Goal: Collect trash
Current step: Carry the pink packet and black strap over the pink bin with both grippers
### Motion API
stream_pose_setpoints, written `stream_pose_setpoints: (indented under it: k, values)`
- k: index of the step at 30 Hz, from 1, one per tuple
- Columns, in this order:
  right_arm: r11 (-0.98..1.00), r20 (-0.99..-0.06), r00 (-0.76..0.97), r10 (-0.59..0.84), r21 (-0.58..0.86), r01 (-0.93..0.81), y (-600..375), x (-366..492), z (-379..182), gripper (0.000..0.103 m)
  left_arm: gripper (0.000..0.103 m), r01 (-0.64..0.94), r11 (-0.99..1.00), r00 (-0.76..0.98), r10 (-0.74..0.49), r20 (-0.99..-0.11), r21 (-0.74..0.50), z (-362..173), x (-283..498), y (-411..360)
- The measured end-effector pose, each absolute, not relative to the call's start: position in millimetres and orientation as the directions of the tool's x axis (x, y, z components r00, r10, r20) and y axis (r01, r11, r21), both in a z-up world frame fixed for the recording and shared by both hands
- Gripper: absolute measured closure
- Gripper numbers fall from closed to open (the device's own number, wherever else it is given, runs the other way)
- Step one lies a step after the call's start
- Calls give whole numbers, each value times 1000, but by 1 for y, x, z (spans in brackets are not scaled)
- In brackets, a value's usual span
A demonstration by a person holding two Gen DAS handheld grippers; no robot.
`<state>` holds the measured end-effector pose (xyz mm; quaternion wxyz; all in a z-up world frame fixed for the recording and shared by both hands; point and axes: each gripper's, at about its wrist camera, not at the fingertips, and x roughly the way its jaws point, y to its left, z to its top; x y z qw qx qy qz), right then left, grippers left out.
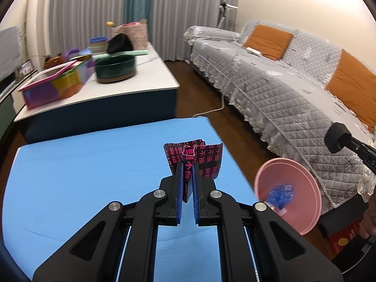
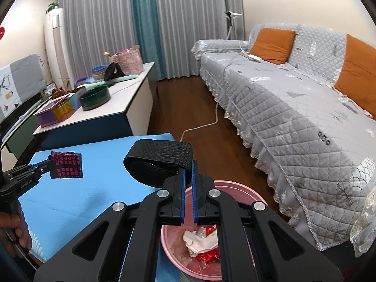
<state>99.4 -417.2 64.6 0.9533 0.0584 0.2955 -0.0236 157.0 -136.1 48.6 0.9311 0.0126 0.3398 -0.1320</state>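
My left gripper is shut on a black wrapper with pink print and holds it above the blue table. The right wrist view shows the same wrapper in the air at the left. My right gripper is shut on a black elastic band above the pink basin, which holds white and red scraps. In the left wrist view the basin is to the right of the table, with a blue scrap in it.
A white side table behind carries a green pot, coloured boxes and bowls. A grey-covered sofa with orange cushions runs along the right. A white cable lies on the wood floor between them.
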Motion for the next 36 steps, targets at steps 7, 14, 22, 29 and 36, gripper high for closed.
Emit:
stream_pose_setpoints:
  k: [7, 14, 22, 29, 36]
  values:
    - [990, -579, 814, -42, 88, 114, -438, 91, 57, 98, 96, 326, 943, 713, -292, -637, -68, 46, 155, -180]
    - [985, -597, 799, -71, 82, 148, -461, 89, 47, 98, 96, 386, 921, 689, -328, -646, -56, 41, 152, -222]
    - [983, -612, 786, -86, 76, 167, -475, 86, 38, 98, 96, 431, 902, 673, -346, -654, -33, 36, 145, -258]
    - [982, -617, 782, -90, 76, 173, -481, 85, 35, 98, 96, 454, 890, 661, -355, -661, -23, 32, 143, -276]
    - [982, -621, 779, -91, 73, 173, -484, 84, 32, 98, 96, 472, 881, 649, -370, -665, -29, 31, 142, -288]
